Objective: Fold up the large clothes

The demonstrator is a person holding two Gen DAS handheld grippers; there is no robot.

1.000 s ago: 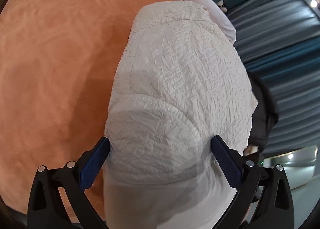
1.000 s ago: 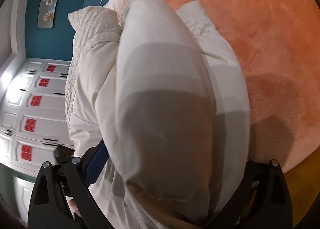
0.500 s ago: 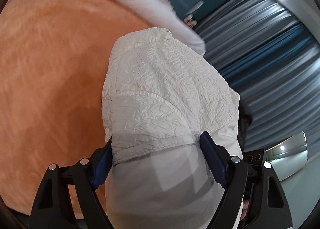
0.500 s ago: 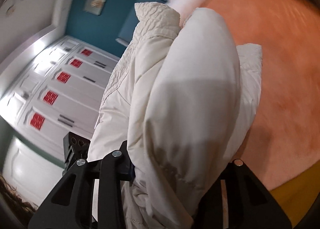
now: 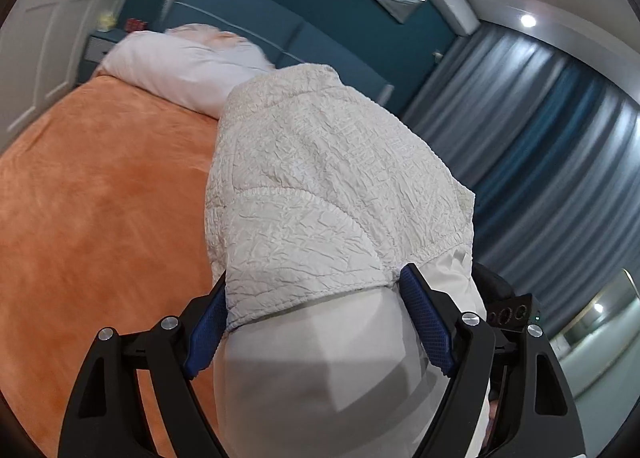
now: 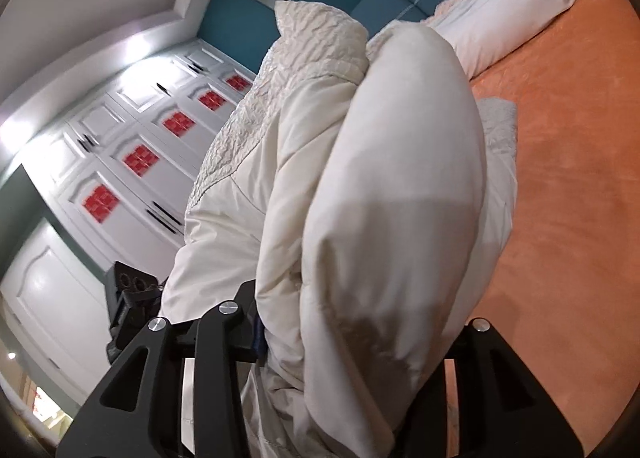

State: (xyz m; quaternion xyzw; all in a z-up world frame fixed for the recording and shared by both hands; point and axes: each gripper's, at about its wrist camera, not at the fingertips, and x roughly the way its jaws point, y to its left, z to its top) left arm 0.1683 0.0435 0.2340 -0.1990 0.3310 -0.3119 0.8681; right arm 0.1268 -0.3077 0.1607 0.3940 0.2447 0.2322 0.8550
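A bulky cream-white padded jacket [image 5: 320,177] hangs bunched above the orange bed cover [image 5: 100,217]. My left gripper [image 5: 314,286] is shut on a wide fold of it, both blue pads [image 5: 424,322] pressing its sides where the crinkled panel meets the smooth fabric. In the right wrist view the same jacket [image 6: 400,157] fills the middle, a thick smooth roll beside a crinkled collar. My right gripper [image 6: 360,310] grips that roll; its jaws are opening slightly with the fabric still squeezed between them. Its pads are mostly hidden by cloth.
White pillows [image 5: 180,65] lie at the head of the bed against a teal headboard [image 5: 280,29]. Blue-grey curtains [image 5: 540,137] hang to the right. White wardrobe doors [image 6: 132,177] with red panels line the left. The orange bed cover [image 6: 568,177] spreads to the right.
Both grippers closed on the jacket and rose with it off the bed. The views tilted up from the orange cover to the headboard, curtains and wardrobe.
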